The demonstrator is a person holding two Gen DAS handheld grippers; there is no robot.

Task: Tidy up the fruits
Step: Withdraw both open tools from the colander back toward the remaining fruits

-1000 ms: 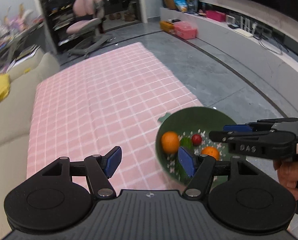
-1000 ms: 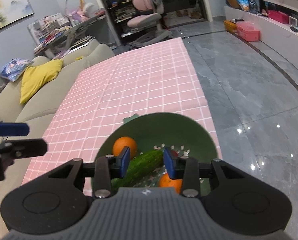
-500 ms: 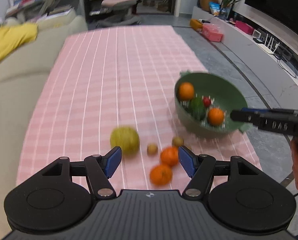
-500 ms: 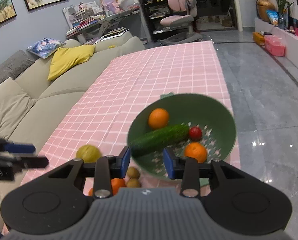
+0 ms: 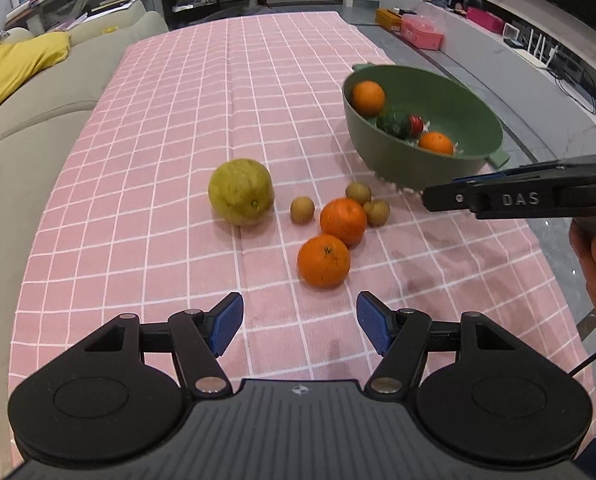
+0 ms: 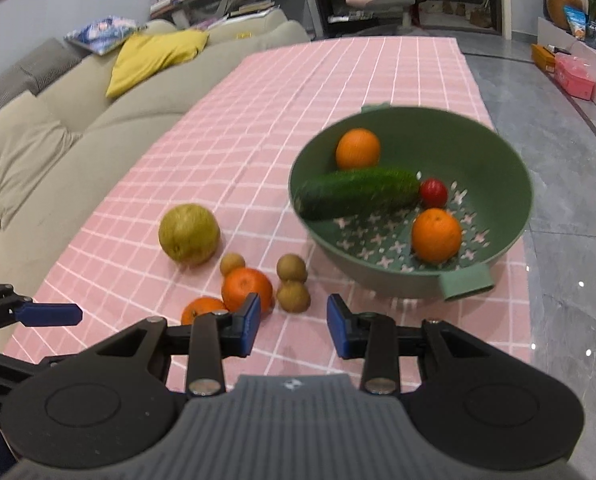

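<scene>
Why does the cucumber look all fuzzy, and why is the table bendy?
Right wrist view: the cucumber and green bowl are smeared by motion blur. Left wrist view: everything is sharper, but the fisheye lens curves the pink checked tablecloth lines.

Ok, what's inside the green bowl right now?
The green bowl holds two oranges, a cucumber and a small red fruit. Anything under the cucumber is hidden.

Loose fruits (image 5: 324,261) beside green colander (image 5: 474,120)
</scene>
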